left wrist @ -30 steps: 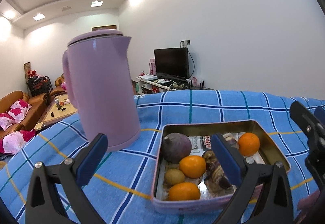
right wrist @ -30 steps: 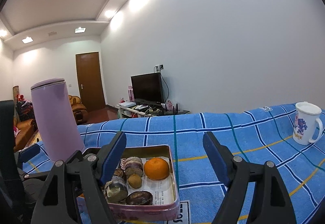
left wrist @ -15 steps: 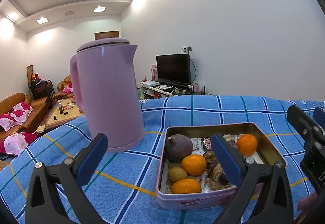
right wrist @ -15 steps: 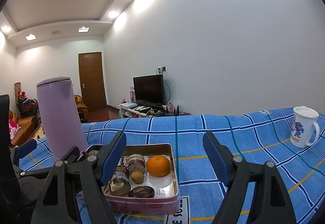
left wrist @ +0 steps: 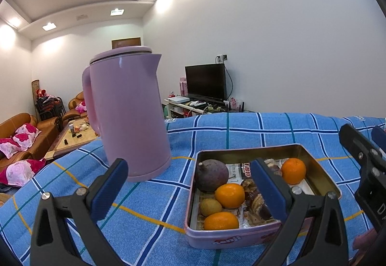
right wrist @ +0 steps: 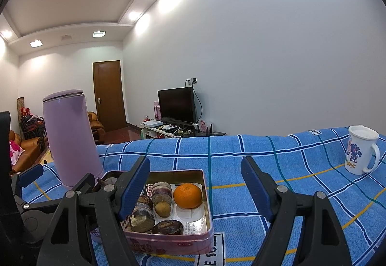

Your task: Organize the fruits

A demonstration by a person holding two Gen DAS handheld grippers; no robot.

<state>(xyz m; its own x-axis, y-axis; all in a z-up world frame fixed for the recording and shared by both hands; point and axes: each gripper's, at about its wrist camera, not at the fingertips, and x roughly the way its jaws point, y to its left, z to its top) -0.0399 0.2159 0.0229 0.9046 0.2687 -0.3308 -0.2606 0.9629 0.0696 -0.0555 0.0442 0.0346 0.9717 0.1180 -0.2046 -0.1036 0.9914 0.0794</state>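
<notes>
1. Left wrist view: the left gripper (left wrist: 188,184) gapes wide and empty above the blue checked cloth (left wrist: 154,237). The pink tin (left wrist: 217,239) holds three oranges (left wrist: 229,195), a dark purple fruit (left wrist: 211,175), a small brownish one (left wrist: 210,207), perhaps a kiwi, beside the lilac kettle (left wrist: 127,116).
2. Right wrist view: the right gripper (right wrist: 195,184) stands wide, holding nothing, over the tin's right rim.

Each tool (right wrist: 195,184) has black arms, blue pads, silver screws.

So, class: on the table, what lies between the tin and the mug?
Nothing: between the tin and the mug lies only bare blue checked cloth, as the right wrist view shows.
</notes>
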